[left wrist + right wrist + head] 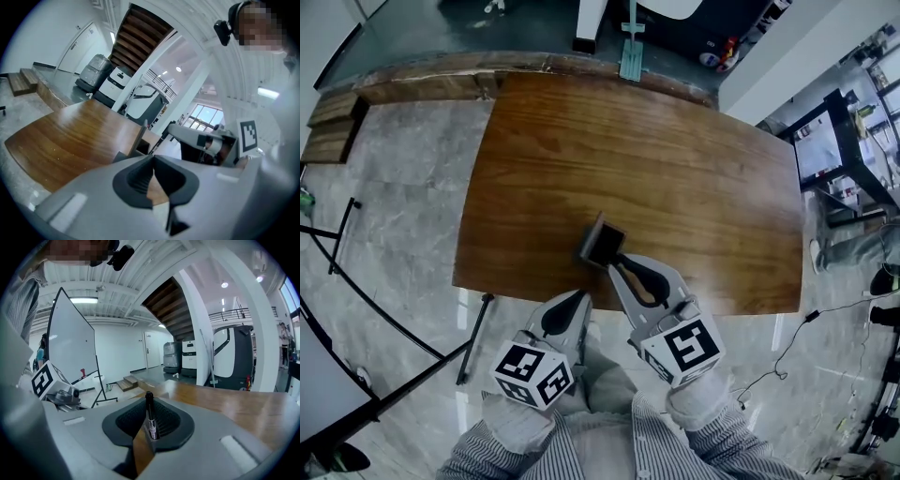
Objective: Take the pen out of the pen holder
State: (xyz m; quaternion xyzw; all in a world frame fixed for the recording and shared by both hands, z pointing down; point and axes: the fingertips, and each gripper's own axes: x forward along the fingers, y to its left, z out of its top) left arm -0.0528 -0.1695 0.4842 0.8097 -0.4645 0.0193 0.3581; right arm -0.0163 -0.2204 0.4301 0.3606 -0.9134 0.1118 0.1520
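At the lower left of centre in the head view, I am holding my left gripper [579, 298] with its jaws together and nothing between them, short of the wooden table [675, 169]. Just right of it, near the table's front edge, the dark pen holder [600, 246] is standing. My right gripper [621, 264] is reaching to the holder's right side, and its own view shows the jaws clamped on the black pen [149, 416], standing upright between the pads. I judge I am mid-extraction; whether the pen's lower end is clear of the holder I cannot tell. The next move calls for a straight lift without tipping the holder.
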